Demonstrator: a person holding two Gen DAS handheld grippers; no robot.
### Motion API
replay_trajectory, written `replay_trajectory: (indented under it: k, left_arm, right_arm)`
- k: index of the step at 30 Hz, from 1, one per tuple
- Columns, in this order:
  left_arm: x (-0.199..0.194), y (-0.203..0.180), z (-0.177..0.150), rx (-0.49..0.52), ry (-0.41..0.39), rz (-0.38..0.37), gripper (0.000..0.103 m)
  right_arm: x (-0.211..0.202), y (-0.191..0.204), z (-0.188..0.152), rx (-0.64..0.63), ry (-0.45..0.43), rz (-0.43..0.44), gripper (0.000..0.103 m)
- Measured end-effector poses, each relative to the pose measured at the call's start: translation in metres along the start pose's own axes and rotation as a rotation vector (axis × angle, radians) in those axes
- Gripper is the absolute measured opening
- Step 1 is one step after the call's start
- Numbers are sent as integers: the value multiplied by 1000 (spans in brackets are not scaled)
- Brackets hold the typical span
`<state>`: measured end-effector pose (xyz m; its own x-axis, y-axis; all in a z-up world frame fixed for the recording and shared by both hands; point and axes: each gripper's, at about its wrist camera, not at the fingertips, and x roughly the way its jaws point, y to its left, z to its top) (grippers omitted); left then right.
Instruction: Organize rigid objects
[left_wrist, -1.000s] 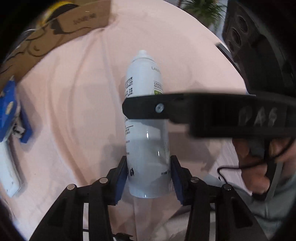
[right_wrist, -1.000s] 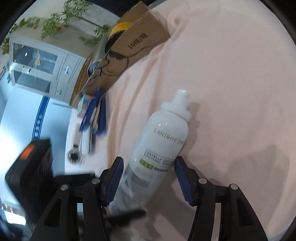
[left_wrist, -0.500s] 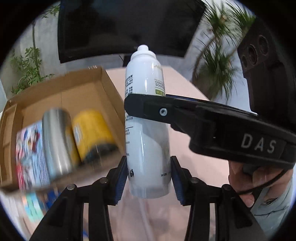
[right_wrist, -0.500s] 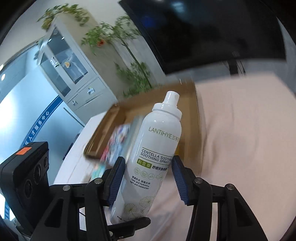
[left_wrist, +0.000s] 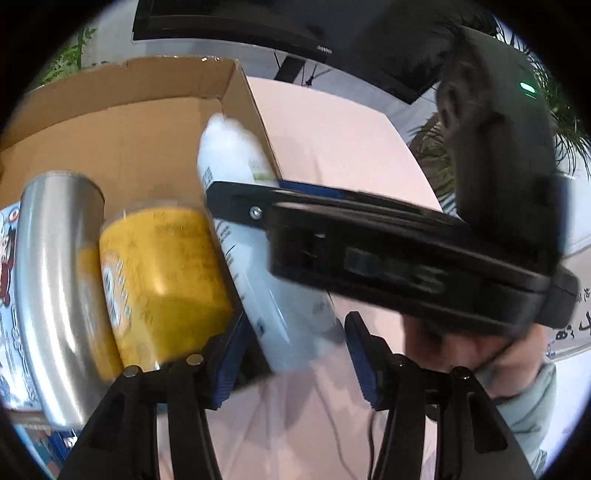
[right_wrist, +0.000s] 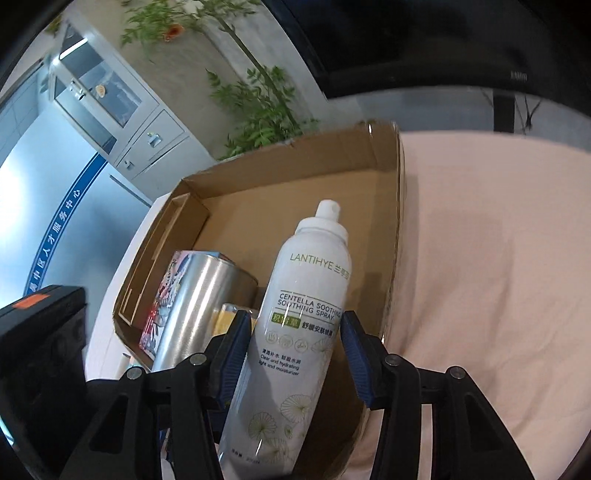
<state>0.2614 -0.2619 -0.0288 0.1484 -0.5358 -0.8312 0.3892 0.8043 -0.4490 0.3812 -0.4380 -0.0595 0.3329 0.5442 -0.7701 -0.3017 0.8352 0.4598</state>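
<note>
A white spray bottle (right_wrist: 295, 332) labelled LANTIHYE stands tilted between the pads of my right gripper (right_wrist: 293, 354), which is shut on it over the cardboard box (right_wrist: 295, 177). In the left wrist view the bottle (left_wrist: 258, 258) leans left into the box (left_wrist: 129, 122), between the spread pads of my left gripper (left_wrist: 291, 354), which is open around its base; the pads stand apart from it. The right gripper's body crosses in front of the bottle there.
In the box lie a silver metal cup (left_wrist: 51, 280), a yellow can (left_wrist: 162, 280) and a printed packet (right_wrist: 166, 295). The box rests on a pink tablecloth (right_wrist: 480, 258). A cabinet and plants stand behind.
The bottle was lifted off the cloth and carried to the box. It now tilts left into the box beside the yellow can, and my left gripper's pads have opened off it.
</note>
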Motion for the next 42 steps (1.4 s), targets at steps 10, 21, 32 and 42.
replay_trajectory:
  k: [10,21,32,42]
  left_arm:
    - [-155,-6,-117,125,-388,175,85]
    - [-230,52,-199,152,-591,379,4]
    - [-187,65,-214,141,-507,510,96]
    - [-194,87,-215,117,-492,478,96]
  right_arm:
    - [-86,44,-113,-20,-238,-241,100]
    - [-70,171,-299,-29,-250,-365,12]
    - [-74,209,-340,25,-293,-394,102]
    - [-91,231,-328,-76,-353,-392,102]
